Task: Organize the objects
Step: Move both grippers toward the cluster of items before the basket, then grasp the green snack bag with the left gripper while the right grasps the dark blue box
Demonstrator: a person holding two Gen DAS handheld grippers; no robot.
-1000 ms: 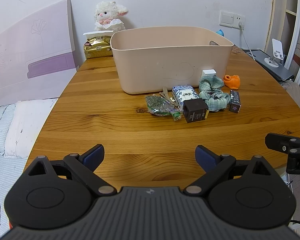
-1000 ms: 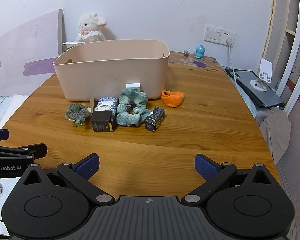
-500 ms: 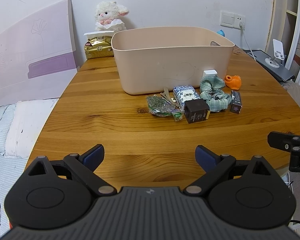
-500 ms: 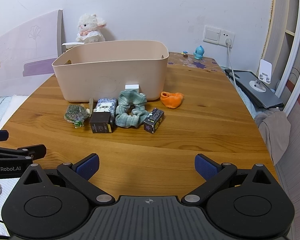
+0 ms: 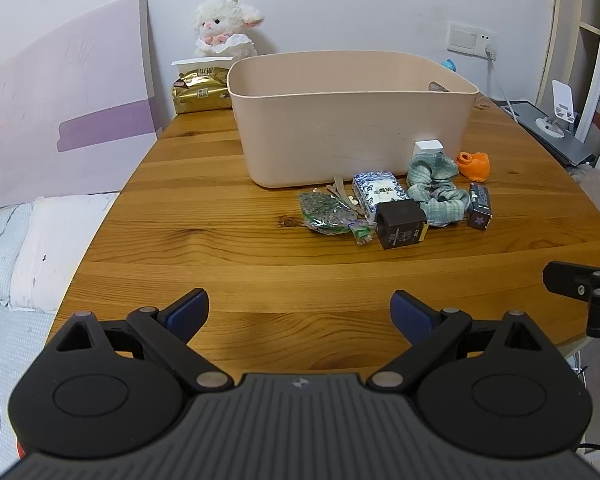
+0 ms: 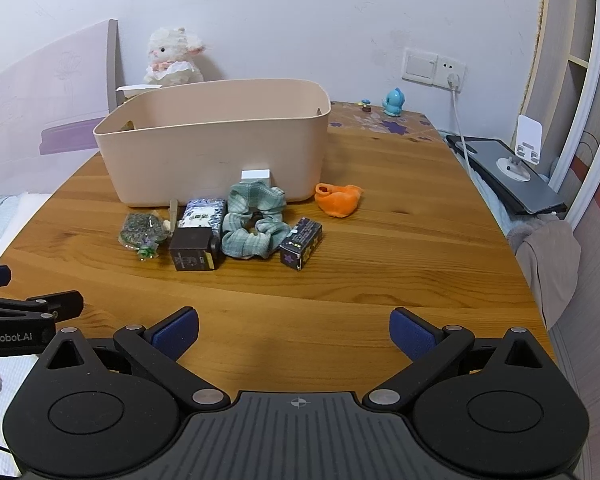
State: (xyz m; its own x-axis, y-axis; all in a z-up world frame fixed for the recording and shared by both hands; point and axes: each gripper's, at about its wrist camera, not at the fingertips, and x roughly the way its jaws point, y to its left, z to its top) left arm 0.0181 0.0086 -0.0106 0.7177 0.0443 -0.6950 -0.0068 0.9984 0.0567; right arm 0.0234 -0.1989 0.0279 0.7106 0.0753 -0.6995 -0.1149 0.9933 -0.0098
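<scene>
- Wooden surface (image 5: 220, 248) against a white wall; a bed lies off its left edge, a grey laptop (image 6: 512, 176) off its right edge.
- Beige bin (image 5: 352, 120) sits toward the far edge, open top; its inside is not visible from these angles.
- Loose items are clustered just in front of the bin's near wall, mid-surface: green packet (image 5: 324, 213), blue-white packet (image 5: 378, 192), dark brown box (image 5: 400, 226), green scrunchie (image 5: 436, 192), small purple star box (image 5: 480, 206), orange cloth piece (image 5: 474, 164), white cube (image 5: 428, 147) touching the bin wall.
- Scrunchie is touching the brown box and just beside the star box; orange piece sits apart, toward the right edge.
- Far left corner: gold bag (image 5: 200, 92) and plush lamb (image 5: 224, 28). Far right corner: blue figurine (image 6: 394, 102).
- Left gripper (image 5: 300, 312): jaws wide apart, nothing between them, over the near edge.
- Right gripper (image 6: 294, 332): jaws wide apart, nothing held, also at the near edge, beside the left one.
- Bare wood runs from the near edge up to the item cluster, and along the right side of the surface.
</scene>
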